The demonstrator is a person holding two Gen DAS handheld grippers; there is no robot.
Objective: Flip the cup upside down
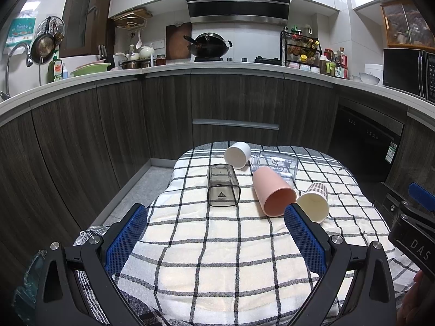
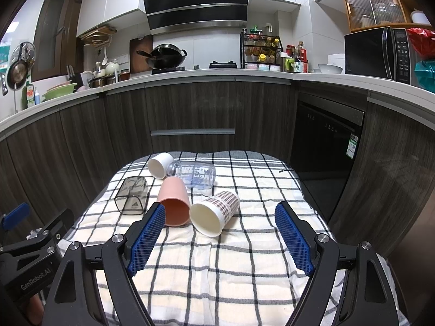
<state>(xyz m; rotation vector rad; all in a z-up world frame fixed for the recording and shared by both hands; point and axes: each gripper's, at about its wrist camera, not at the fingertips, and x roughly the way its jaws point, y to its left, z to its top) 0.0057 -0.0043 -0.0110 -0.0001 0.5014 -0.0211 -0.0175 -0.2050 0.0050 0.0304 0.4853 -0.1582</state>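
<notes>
1. You are holding the left gripper [image 1: 216, 240] with its jaws spread wide and gripping nothing, low in the frame over the checked cloth [image 1: 231, 258].
2. You are holding the right gripper [image 2: 220, 240] the same way: jaws wide apart, gripping nothing.
3. Five cups are lying on their sides at mid-frame: pink cup [image 2: 174, 203], plaid paper cup [image 2: 214, 212], smoky square cup [image 2: 131, 195], white cup [image 2: 159, 165] and clear glass [image 2: 194, 175].

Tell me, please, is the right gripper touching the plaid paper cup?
Apart. The right wrist view shows checked cloth between the open right gripper and the plaid paper cup.
</notes>
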